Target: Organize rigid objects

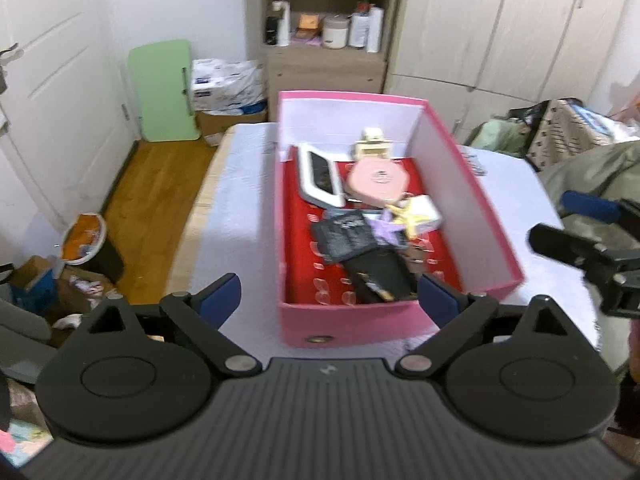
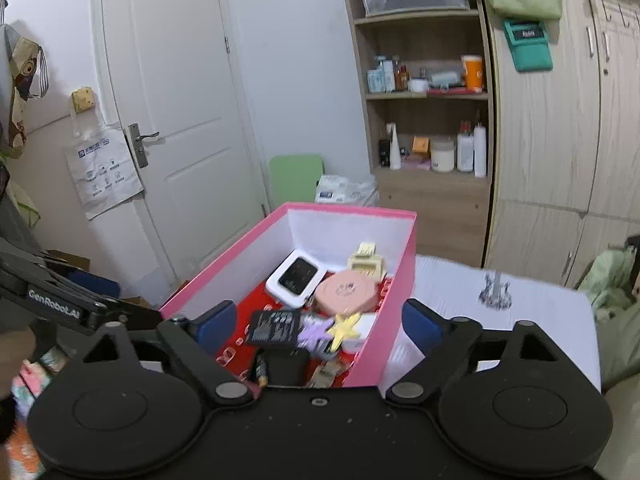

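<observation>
A pink box (image 1: 356,326) with a red floor stands on a white table (image 1: 240,208). Inside lie a white device with a dark screen (image 1: 320,178), a round pink case (image 1: 376,178), a cream claw clip (image 1: 372,144), a black flat pack (image 1: 346,236), a purple star (image 1: 390,232) and a yellow star (image 1: 408,218). My left gripper (image 1: 330,296) hovers open over the box's near end and holds nothing. My right gripper (image 2: 319,322) is open and empty above the box's (image 2: 394,280) near right corner. The same pink case (image 2: 346,292) and yellow star (image 2: 346,330) show below it.
A small silvery item (image 2: 495,292) lies on the table (image 2: 540,320) right of the box. Behind stand a shelf unit (image 2: 428,128), a wardrobe (image 2: 560,160), a white door (image 2: 180,112) and a green folded board (image 1: 164,92). A bin (image 1: 86,240) and clutter sit on the floor at left.
</observation>
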{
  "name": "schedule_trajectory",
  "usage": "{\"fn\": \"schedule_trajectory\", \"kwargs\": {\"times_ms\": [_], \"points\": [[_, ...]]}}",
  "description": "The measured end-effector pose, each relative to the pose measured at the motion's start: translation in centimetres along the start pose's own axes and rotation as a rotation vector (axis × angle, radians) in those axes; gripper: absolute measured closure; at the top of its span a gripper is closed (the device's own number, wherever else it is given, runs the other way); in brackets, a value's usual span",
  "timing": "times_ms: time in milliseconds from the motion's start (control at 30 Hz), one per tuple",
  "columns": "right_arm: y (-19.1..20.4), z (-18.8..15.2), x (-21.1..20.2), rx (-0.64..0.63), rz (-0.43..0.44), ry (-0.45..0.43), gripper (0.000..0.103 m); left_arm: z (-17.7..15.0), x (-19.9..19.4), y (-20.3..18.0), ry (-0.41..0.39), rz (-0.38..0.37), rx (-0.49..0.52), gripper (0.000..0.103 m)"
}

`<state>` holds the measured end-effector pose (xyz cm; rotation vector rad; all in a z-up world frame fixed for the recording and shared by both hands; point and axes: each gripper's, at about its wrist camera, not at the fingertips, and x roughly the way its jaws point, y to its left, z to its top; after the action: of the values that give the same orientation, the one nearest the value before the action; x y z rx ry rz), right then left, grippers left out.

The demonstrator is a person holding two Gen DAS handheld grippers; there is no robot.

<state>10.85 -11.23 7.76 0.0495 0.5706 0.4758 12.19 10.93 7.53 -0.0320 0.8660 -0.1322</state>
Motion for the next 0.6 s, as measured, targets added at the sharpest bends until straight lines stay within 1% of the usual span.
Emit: {"fn": "schedule_trajectory", "kwargs": {"times_ms": [100,200,233,300,367,433,533,567,600], "points": [[0.2,-0.5,-1.2,0.041,-0.011,0.018,0.005,-0.9,-0.5,-1.0,-0.018,0.003,-0.009,0.007],[0.4,-0.9,-2.7,0.086,-0.069,0.013,0.002,-1.8,-0.9,-1.9,-0.037,0.041,-0.007,0.006],[0.3,-1.1,-3.2,0.104,-0.07,0.017,0.001,-2.1,-1.0,-2.0,-0.04,0.049,-0.006,0.004],[0.2,-1.5,-4.2,0.13,-0.016,0.036,0.001,-2.7,-1.2,-2.3,-0.051,0.067,-0.019,0.003],[0.2,-1.7,-5.0,0.138,0.015,0.054,0.001,-3.2,-1.2,-2.6,-0.053,0.082,-0.031,0.003],[0.3,-1.9,-5.9,0.15,-0.013,0.044,0.0,-3.5,-1.3,-3.0,-0.054,0.101,-0.029,0.003],[0.0,-1.9,-7.3,0.189,-0.108,0.003,0.0,-3.8,-1.3,-3.7,-0.049,0.127,-0.004,0.003],[-0.4,-1.8,-7.7,0.217,-0.128,-0.004,0.0,-4.0,-1.4,-3.8,-0.047,0.132,0.0,0.003],[-0.8,-1.8,-8.0,0.251,-0.13,-0.002,0.0,-4.1,-1.5,-3.8,-0.044,0.133,-0.001,0.003]]}}
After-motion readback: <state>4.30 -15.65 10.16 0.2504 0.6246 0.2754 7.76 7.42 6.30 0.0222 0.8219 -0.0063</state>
